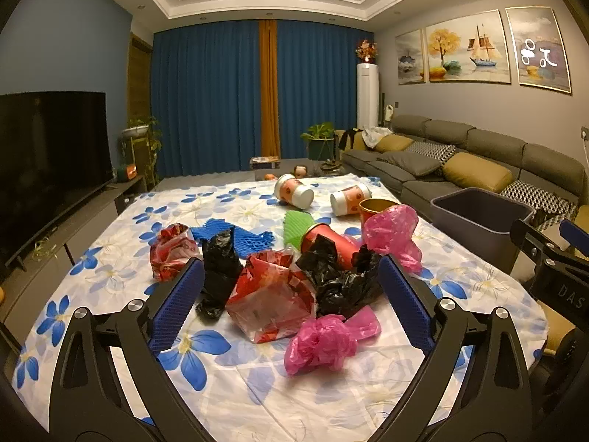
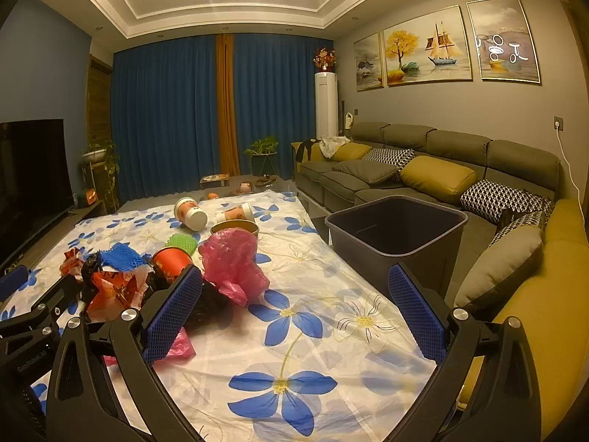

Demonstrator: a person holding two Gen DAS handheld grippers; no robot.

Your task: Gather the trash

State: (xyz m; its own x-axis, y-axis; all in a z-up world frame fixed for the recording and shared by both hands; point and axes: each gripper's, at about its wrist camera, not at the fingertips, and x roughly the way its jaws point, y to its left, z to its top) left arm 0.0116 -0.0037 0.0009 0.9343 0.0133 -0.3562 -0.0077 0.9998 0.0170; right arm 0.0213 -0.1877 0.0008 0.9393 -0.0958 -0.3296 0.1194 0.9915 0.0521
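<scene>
A heap of trash lies on the floral tablecloth [image 1: 110, 258]: a red-and-white plastic bag [image 1: 268, 294], two black bags [image 1: 217, 269] [image 1: 342, 280], two pink bags [image 1: 324, 342] [image 1: 394, 232], a tipped red cup [image 1: 327, 243], and blue [image 1: 235, 235] and green [image 1: 298, 224] foam nets. My left gripper [image 1: 291, 261] stands open, its blue pads wide on either side of the red-and-white bag and the black bags without pressing them. My right gripper [image 2: 294, 270] is open over bare cloth to the right of the heap, with nothing between its fingers.
A dark empty bin [image 2: 397, 228] stands off the table's right edge, in front of the sofa [image 2: 423, 180]. Two paper cups [image 1: 294, 191] [image 1: 349, 199] lie on their sides at the far end, near a gold-lined cup [image 1: 375, 208]. A television [image 1: 48, 147] lines the left wall.
</scene>
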